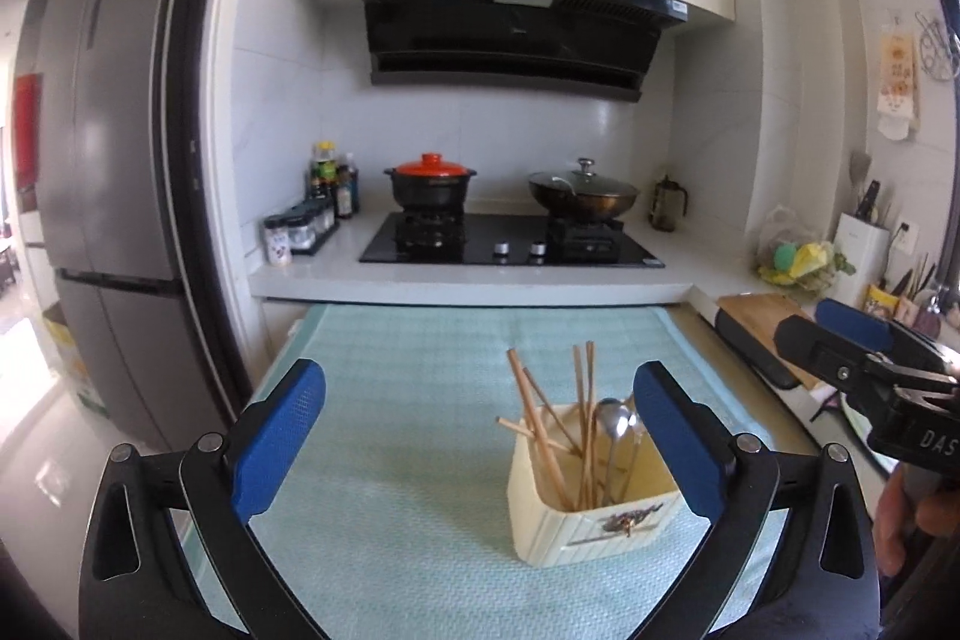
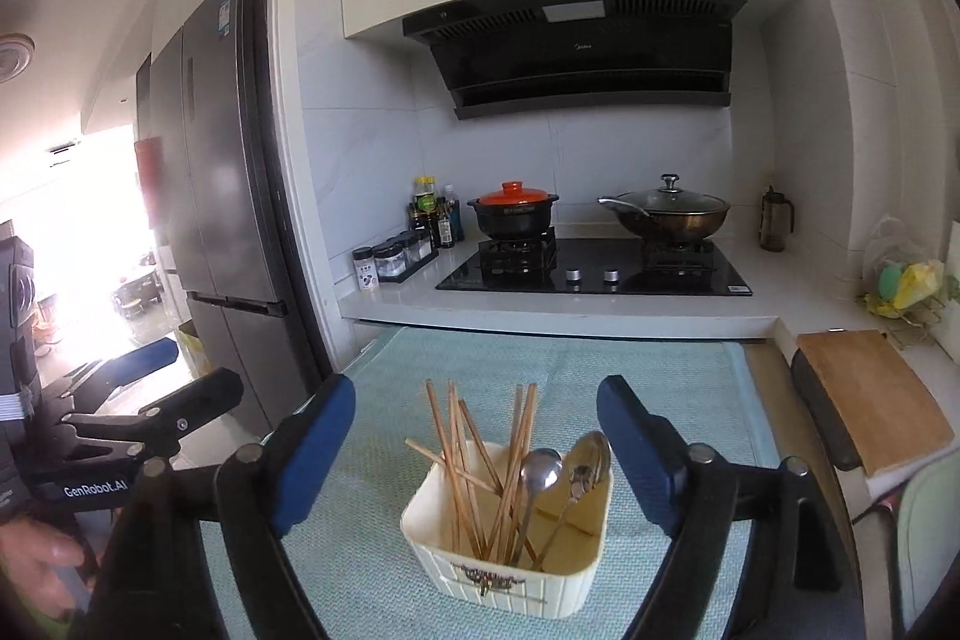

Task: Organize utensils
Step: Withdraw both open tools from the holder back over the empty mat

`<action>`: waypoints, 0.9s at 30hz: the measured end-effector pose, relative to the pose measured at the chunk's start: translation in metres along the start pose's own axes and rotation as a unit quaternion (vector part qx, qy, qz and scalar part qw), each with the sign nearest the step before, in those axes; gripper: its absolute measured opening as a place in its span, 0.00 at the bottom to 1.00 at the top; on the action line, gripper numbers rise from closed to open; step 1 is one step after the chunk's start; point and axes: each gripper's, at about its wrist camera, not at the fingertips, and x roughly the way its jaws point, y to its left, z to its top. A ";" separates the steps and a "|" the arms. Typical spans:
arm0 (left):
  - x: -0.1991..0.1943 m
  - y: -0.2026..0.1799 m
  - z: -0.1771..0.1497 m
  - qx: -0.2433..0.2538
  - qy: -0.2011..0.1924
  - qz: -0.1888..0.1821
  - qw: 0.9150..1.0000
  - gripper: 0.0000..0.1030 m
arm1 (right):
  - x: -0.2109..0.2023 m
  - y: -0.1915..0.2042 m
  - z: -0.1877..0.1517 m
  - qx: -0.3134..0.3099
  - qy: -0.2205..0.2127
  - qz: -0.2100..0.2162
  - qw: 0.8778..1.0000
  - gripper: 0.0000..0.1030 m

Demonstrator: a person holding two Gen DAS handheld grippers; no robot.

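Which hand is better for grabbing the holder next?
Probably right. The right gripper is open with the utensil holder centred between its fingers; in the left gripper view the holder sits off-centre.

Holder (image 2: 507, 550) on mat (image 2: 372, 568) on desk; chopsticks (image 2: 480, 466) at its 9 o'clock side, spoons (image 2: 540, 472) at 3. Stove (image 2: 594, 268) at 12 behind, cutting board (image 2: 876, 394) at 2.

Cream ribbed holder (image 2: 510, 568) stands upright, holding leaning wooden chopsticks (image 2: 474, 460) and two metal spoons (image 2: 540, 469).
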 end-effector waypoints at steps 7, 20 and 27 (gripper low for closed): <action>-0.042 -0.006 -0.027 0.012 0.007 0.015 1.000 1.00 | -0.055 0.009 -0.046 0.008 0.003 -0.054 0.999 0.88; -0.063 -0.012 -0.074 0.019 0.075 0.037 0.996 1.00 | -0.096 0.023 -0.099 0.029 0.020 -0.073 0.997 1.00; -0.072 -0.015 -0.075 0.019 0.078 0.024 0.996 1.00 | -0.107 0.040 -0.100 0.012 0.026 -0.070 0.997 1.00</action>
